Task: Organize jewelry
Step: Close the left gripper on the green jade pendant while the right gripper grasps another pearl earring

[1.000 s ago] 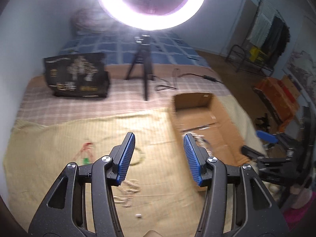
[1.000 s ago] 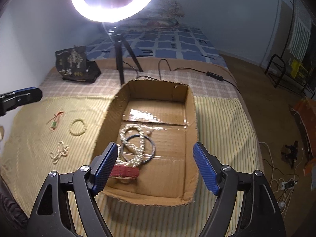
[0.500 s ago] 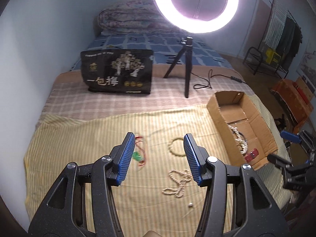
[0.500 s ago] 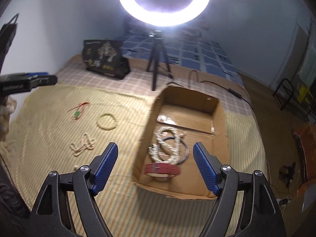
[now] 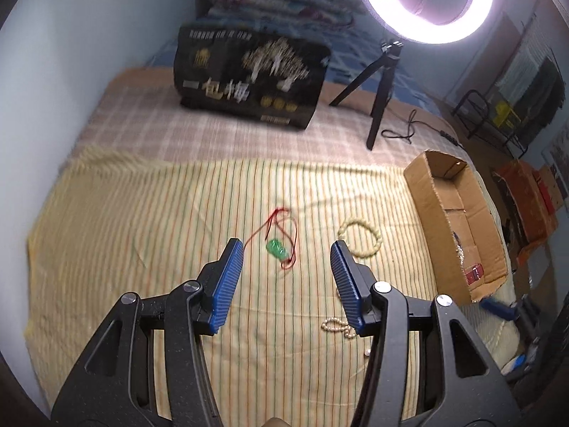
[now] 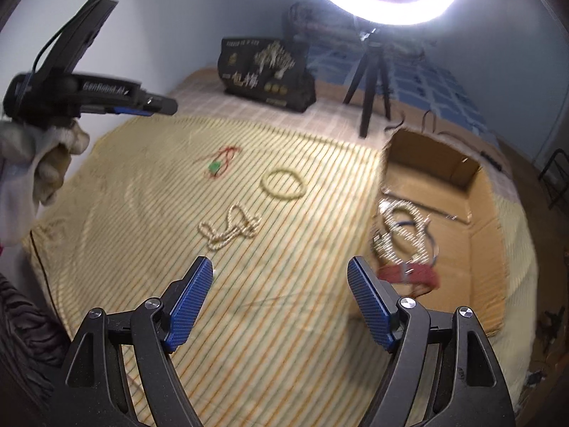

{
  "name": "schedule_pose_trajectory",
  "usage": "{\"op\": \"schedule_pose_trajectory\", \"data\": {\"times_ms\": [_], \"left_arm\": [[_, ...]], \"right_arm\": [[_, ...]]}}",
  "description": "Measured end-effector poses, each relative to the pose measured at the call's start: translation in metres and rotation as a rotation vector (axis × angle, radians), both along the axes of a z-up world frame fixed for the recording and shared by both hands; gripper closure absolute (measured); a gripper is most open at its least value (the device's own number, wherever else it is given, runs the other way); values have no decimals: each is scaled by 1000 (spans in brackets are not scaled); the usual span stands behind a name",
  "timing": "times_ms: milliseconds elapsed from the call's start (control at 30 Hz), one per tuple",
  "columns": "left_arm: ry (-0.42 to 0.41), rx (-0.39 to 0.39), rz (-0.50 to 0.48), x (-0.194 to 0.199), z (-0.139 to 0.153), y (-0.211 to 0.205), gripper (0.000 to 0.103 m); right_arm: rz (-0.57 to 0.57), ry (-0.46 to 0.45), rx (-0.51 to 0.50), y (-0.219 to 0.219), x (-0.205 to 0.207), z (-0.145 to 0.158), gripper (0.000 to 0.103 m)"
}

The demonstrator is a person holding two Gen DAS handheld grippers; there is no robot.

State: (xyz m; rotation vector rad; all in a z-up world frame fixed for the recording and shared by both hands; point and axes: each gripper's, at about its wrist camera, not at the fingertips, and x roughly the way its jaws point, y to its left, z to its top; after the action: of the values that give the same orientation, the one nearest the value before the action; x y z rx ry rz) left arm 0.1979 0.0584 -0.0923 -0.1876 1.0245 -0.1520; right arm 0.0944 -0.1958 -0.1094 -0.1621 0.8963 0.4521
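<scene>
Left gripper (image 5: 287, 277): jaws apart, holding nothing, above the green pendant (image 5: 276, 248).
Right gripper (image 6: 280, 297): jaws wide, holding nothing, near the pearl necklace (image 6: 230, 227).
Box (image 6: 487, 235): holds jewelry.

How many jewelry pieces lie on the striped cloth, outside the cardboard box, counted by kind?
Green pendant on red cord: 1
Pale bead bracelet: 1
Pearl strand: 1
Small loose bead: 1
Total on the striped cloth: 4
The pieces inside the cardboard box are not counted.
</scene>
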Motion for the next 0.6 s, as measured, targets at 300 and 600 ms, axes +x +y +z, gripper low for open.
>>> {"op": "schedule_pose_trajectory", "data": {"times_ms": [300, 600], "left_arm": [[137, -37, 45, 14, -45, -4, 58], [176, -39, 76, 29, -63, -16, 63]], "right_arm": [[62, 109, 13, 32, 1, -40, 25], [135, 182, -6, 57, 7, -68, 55]]}}
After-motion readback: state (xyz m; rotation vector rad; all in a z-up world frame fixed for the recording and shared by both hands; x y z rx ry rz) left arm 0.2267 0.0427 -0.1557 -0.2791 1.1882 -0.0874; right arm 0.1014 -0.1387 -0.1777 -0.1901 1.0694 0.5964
